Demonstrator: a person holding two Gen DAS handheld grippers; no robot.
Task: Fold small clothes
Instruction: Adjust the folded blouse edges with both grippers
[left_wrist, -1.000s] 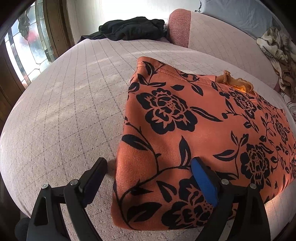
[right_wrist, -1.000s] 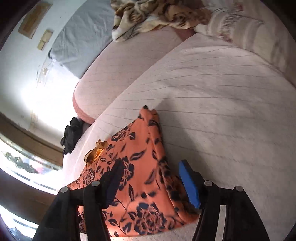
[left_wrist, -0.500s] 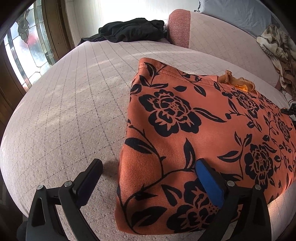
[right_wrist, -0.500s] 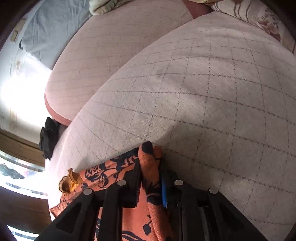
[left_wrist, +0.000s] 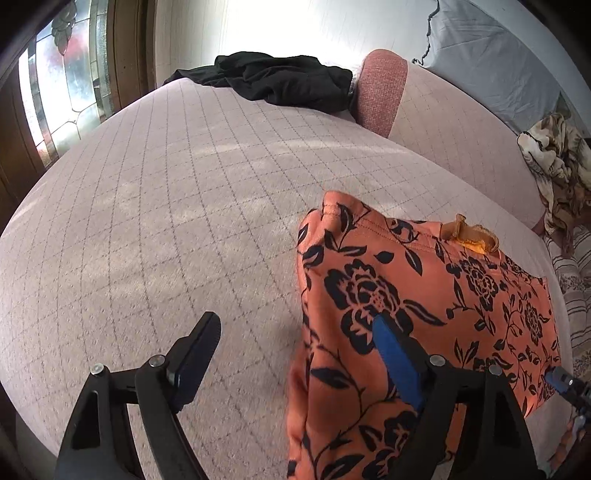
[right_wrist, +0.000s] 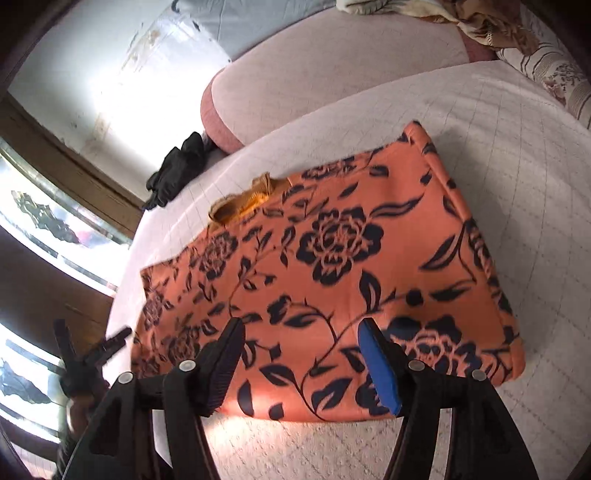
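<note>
Folded orange garment with black flower print, lying flat on a pale quilted bed, a scrap of yellow-orange lining peeking out at its far edge. Directly ahead of the right tongs, near edge just under their tips; to the right of the left tongs, left folded edge falling between their two fingers. Right tongs spread apart after just opening, gripping nothing, hovering over the cloth. Left tongs spread wide though just closing a little, gripping nothing, black finger over bare bedcover, blue-padded finger over the print. Seen small at lower left beyond the right tongs: the other tool, gripped in a gloved hand. Farther off past the left tongs: a heap of black clothing at the bed's far side, a pink bolster beside it, a crumpled brown patterned blanket to the far right, and a stained-glass window at far left.
</note>
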